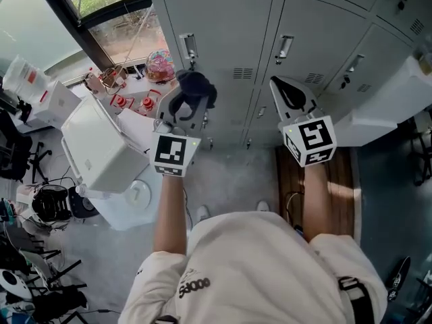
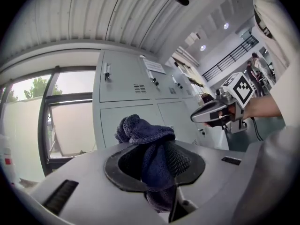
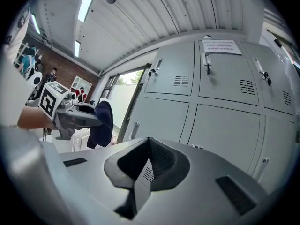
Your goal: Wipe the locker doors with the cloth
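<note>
**Head view.**
- My left gripper (image 1: 187,105) is raised in front of the grey metal locker doors (image 1: 229,25). Its jaws are clamped on a dark blue terry cloth (image 1: 197,86).
- The cloth is bunched at the gripper tip, near the lower part of one door and below that door's silver latch handle (image 1: 190,48). I cannot tell whether it touches the metal.
- My right gripper (image 1: 291,94) is level with the left, pointing at the next door along. Nothing hangs from it.
- A white boxy appliance (image 1: 101,147) stands on the floor to my left.

**Left gripper view.**
- The left gripper (image 2: 158,167) has both jaws closed on the cloth (image 2: 140,131). The cloth bulges above the pads, and one fold hangs below them.
- The locker doors (image 2: 124,81) are straight ahead, with a window (image 2: 70,125) beside them.
- The right gripper (image 2: 209,112) is at the right, apart from the cloth.

**Right gripper view.**
- The right gripper (image 3: 146,168) has its jaws pressed together with nothing between them.
- The locker doors (image 3: 225,78) are ahead. One upper door carries a white paper notice (image 3: 223,47).
- The left gripper (image 3: 83,116) is at the left, with the cloth (image 3: 103,123) drooping from its tip.
</note>
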